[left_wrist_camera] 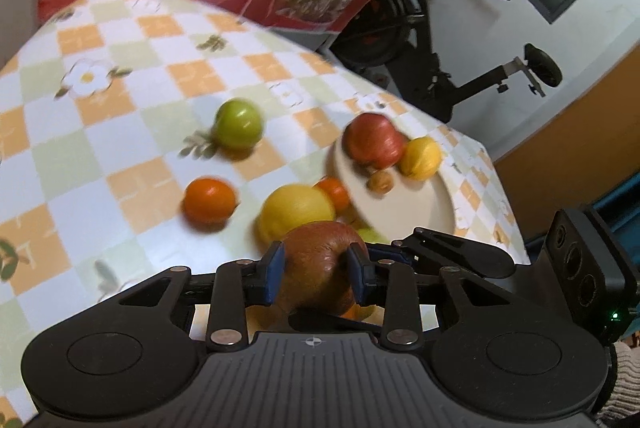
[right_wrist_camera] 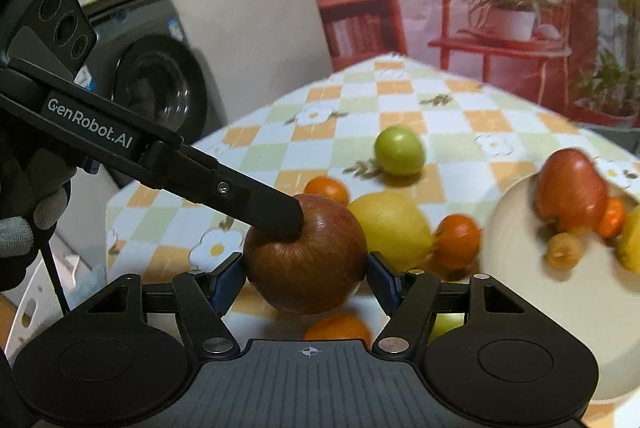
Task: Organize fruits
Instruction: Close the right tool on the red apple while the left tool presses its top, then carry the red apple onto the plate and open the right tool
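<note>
The worktop (left_wrist_camera: pixel 120 132), under a checked orange, green and white floral cloth, carries the whole job. On its right side sits a cream plate (right_wrist_camera: pixel 520 268), already holding a red apple (right_wrist_camera: pixel 570 188), a lemon (left_wrist_camera: pixel 421 158), a small orange fruit (right_wrist_camera: pixel 612 216) and a small brownish-yellow fruit (right_wrist_camera: pixel 563 250). Loose on the cloth beside the plate lie a large yellow fruit (left_wrist_camera: pixel 296 210), a green apple (left_wrist_camera: pixel 239 124) farther back, and two oranges, one well to the left (left_wrist_camera: pixel 209 204), one just beside the plate rim (left_wrist_camera: pixel 334 190). The item in hand is a brownish-red apple (right_wrist_camera: pixel 304 252), near the front of the worktop. The left claw (left_wrist_camera: pixel 316 268) pinches it, its blue pads (left_wrist_camera: pixel 276 270) pressed on either flank. The right claw (right_wrist_camera: pixel 306 280) stands spread around the same apple, a blue pad at each side; whether these actually touch the skin cannot be told. In the right view one black finger of the left tool rests at the apple's stem hollow. Both views are smeared by motion. Judgement: the step in hand is the transfer of this apple toward the plate, with four fruits outstanding. The next move calls for carrying it across the yellow fruit and setting it on the bare near part of the plate, without knocking the fruits already there.
</note>
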